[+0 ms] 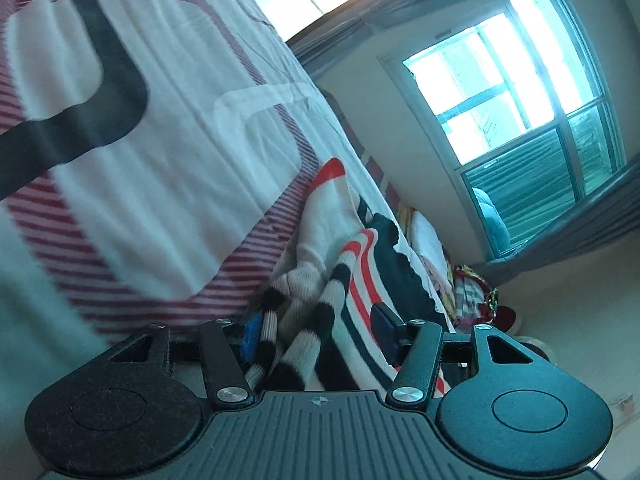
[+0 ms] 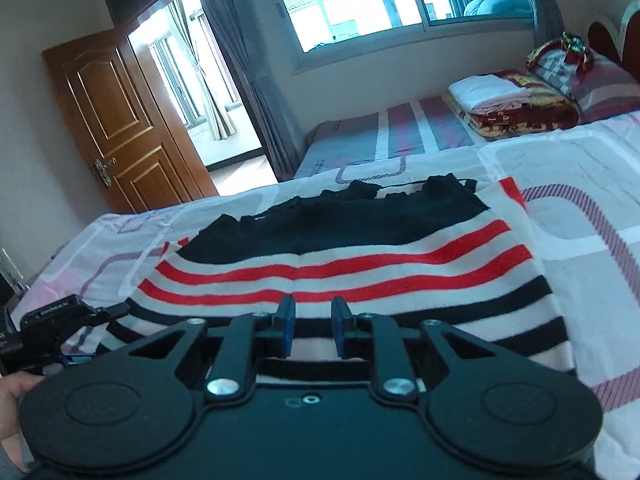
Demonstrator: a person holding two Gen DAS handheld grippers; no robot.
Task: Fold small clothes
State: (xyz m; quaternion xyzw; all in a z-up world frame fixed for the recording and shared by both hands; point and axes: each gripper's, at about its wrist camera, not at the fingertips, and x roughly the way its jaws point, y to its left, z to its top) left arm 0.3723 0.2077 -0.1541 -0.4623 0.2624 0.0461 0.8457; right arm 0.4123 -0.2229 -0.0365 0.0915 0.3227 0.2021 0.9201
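Left claw (image 1: 316, 332): jaws part open; a bunched striped sleeve (image 1: 296, 344) lies between the pads; whether they pinch it I cannot tell; view rolled on its side
Right claw (image 2: 313, 328): jaws narrow with a clear gap; nothing between them; it hovers low over the near edge of the sweater (image 2: 340, 264)
Sweater: spread flat on the bed (image 2: 560, 184); white with red and black stripes, dark band at the far end
How it handles: a soft, light knit, I judge; limp, sure to sag and bunch; not fragile, not slippery
Where to hold: cuff or hem edge, pinching both layers; the sleeve end suits the left claw
Beyond: folded bedding (image 2: 508, 100) by the window (image 2: 360, 0); open door (image 2: 116, 120)
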